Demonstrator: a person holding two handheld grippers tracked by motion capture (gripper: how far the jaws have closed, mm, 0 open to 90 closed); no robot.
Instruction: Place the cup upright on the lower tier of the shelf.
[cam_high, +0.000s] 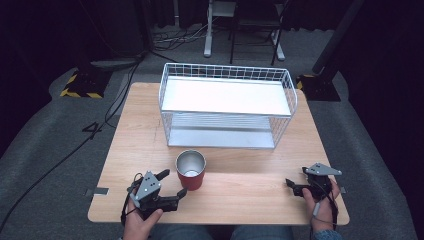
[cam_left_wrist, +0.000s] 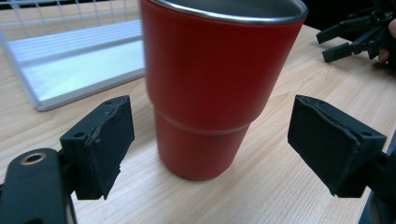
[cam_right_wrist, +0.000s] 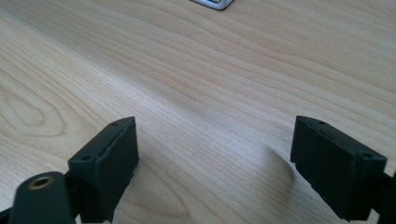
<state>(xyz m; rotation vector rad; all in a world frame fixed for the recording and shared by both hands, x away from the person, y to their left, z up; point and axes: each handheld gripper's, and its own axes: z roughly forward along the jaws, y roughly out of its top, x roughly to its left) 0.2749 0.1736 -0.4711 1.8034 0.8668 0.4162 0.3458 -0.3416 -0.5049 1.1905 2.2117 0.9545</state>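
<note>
A red cup with a steel rim and inside stands upright on the wooden table, near the front and left of centre. My left gripper is open right beside it. In the left gripper view the red cup rises just beyond and between the two black pads, which stand apart from its sides. My right gripper rests low at the table's front right, open, with bare wood between its jaws. The same right gripper looks along the bare wood.
A white wire rack with two flat shelves stands behind the cup at the middle of the table; its lower shelf lies to the cup's left. The right gripper shows far off. Dark floor, cables and chair legs lie beyond the table.
</note>
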